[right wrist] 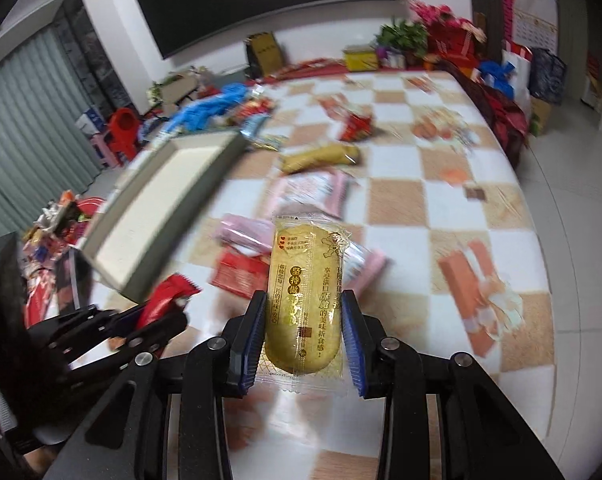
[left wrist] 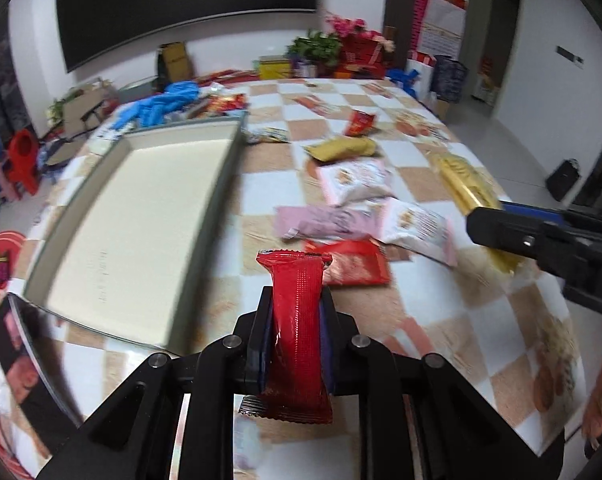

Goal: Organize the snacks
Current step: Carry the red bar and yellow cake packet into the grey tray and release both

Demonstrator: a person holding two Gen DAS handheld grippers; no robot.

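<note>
Clamped in the left gripper (left wrist: 295,312), a red snack bar (left wrist: 297,320) stands lengthwise along the fingers; the right gripper (right wrist: 305,328) pinches a golden cake packet (right wrist: 307,292). Left of both lies the empty tray (left wrist: 149,216), nearer the left hand.

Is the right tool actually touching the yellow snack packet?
Touching. In the right wrist view the right tool has both blue pads pressed against the sides of the yellow snack packet, lifted above the table.
</note>
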